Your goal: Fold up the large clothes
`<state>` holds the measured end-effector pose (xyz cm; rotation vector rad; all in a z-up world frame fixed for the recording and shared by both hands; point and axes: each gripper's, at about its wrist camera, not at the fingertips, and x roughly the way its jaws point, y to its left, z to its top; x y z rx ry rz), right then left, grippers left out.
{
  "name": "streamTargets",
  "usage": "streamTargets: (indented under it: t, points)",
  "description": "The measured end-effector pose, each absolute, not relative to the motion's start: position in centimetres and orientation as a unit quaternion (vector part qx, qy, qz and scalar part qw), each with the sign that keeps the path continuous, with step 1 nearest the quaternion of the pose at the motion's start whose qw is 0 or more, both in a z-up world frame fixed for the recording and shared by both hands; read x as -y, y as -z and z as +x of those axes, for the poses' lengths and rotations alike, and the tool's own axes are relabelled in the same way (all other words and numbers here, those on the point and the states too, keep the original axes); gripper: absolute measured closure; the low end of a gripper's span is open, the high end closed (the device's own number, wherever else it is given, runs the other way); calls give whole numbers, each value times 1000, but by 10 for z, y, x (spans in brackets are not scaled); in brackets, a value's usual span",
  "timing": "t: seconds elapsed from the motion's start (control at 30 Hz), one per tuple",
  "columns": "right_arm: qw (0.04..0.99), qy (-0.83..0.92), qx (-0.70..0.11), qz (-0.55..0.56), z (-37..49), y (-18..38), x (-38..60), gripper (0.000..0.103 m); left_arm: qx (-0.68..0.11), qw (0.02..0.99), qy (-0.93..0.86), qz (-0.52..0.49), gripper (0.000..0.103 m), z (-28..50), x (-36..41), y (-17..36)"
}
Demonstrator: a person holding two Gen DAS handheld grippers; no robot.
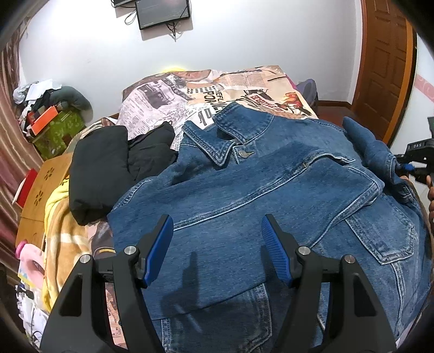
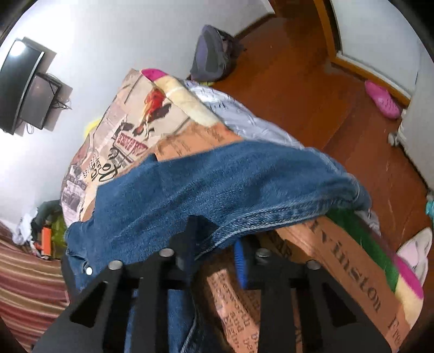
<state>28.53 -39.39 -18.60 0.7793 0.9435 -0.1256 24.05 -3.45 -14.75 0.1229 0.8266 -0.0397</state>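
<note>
1. One denim jacket [image 1: 271, 195] – spread over the bed [image 1: 168, 108], with a single metal button [image 1: 245, 154] showing at the collar.
2. One black garment [image 1: 108, 163] beside it.
3. Two grippers – the left gripper [image 1: 217, 239] and the right gripper [image 2: 214, 260].
4. Two dark screens [image 1: 162, 12] on the wall.
5. One wooden door [image 1: 385, 68].
6. One pink clog [image 2: 382, 99] on the floor.
7. One grey backpack [image 2: 211, 54] past the bed's far corner.
8. One green box [image 1: 58, 130] by the wall.
</note>
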Motion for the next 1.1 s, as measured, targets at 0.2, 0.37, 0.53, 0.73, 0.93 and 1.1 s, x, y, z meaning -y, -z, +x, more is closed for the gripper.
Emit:
streamTargets:
  t: [0.2,0.37,0.53,0.73,0.93,1.1]
  points:
    - [862,50,-397,310,281,142,385,91,-401,914,16,56,37,240,29,147]
    - [895,6,-357,269,274,92,363,91,-396,917,15,52,37,238,26,144]
    - [922,-65,-313,220,267,49,321,93,-391,919,14,50,37,235,23,140]
    - [922,-164,-314,159,266,32,256,94,-386,921,11,46,37,231,17,135]
    - [882,-246,-392,88,273,70,184,94,-386,922,6,42,37,226,9,135]
    - [846,-270,-460,26,263,117,137,94,-385,922,2,46,37,224,3,134]
